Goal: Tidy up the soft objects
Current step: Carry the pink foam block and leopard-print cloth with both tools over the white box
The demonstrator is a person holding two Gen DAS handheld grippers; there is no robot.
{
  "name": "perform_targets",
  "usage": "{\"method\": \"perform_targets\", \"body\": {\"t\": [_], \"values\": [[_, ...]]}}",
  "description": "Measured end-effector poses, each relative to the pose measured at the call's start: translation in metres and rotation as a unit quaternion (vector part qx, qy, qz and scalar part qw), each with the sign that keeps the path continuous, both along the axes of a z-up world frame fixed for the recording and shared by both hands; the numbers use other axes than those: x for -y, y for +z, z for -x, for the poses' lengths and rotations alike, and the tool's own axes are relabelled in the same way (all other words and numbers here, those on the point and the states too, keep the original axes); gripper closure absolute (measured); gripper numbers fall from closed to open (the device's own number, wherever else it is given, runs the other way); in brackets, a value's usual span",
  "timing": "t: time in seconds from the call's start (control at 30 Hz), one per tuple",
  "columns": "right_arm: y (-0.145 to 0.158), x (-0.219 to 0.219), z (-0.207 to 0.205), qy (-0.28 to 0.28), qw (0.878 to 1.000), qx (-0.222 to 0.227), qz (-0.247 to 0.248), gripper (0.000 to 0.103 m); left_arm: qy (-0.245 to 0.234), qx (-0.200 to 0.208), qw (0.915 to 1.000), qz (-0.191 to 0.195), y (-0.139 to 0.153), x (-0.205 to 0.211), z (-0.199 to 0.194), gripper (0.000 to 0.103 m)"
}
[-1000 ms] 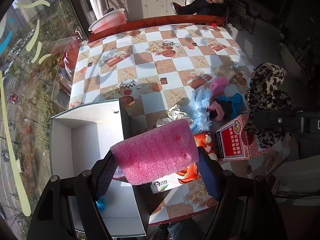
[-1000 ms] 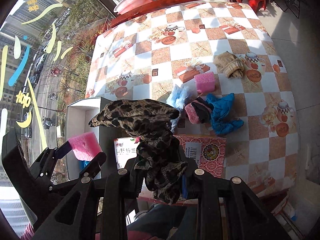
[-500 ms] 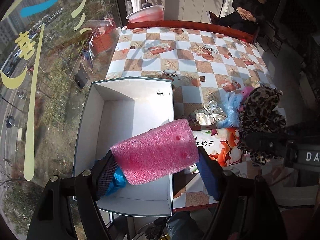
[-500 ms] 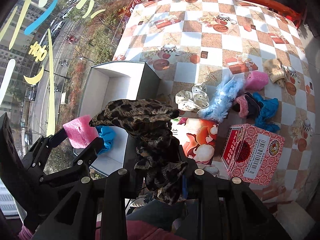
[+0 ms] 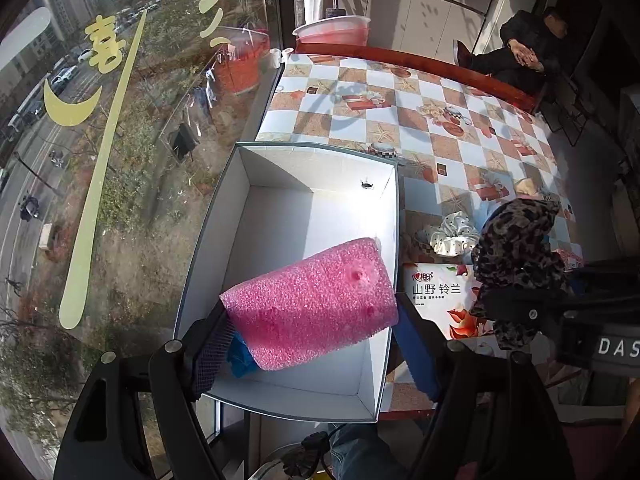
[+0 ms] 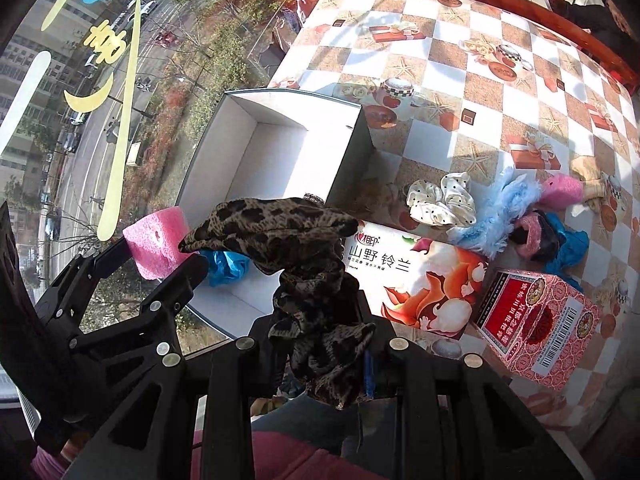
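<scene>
The pink foam (image 5: 312, 304) is gripped by the left claw (image 5: 310, 340) above the white box (image 5: 320, 208); release is required next. Leopard cloth (image 6: 316, 280) is clamped in the right claw (image 6: 320, 344).

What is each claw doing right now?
Left claw: shut on the pink foam block.
Right claw: shut on the leopard-print cloth.

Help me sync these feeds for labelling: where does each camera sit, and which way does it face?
Left wrist: on the left gripper, looking down into the white box; its fingers clamp the pink foam block.
Right wrist: on the right gripper, facing the table; its fingers hold the leopard-print cloth.
Shared: box, foam, cloth.
</scene>
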State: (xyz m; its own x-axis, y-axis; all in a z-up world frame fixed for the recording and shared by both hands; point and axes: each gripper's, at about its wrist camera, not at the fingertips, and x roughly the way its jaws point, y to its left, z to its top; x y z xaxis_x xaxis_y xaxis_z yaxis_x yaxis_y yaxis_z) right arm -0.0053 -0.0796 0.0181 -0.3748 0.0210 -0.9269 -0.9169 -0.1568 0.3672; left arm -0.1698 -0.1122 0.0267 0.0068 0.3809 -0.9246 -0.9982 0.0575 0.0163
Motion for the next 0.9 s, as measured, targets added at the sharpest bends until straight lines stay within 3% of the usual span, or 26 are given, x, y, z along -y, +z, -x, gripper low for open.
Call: {"method": "perform_targets", "body": {"t": [0.9], "values": [[-0.002, -0.010, 0.046, 0.058, 0.998, 0.007, 0.004, 0.073, 0.045, 0.008, 0.9989, 0.006, -0.005, 0.000, 0.036, 0.024]]}}
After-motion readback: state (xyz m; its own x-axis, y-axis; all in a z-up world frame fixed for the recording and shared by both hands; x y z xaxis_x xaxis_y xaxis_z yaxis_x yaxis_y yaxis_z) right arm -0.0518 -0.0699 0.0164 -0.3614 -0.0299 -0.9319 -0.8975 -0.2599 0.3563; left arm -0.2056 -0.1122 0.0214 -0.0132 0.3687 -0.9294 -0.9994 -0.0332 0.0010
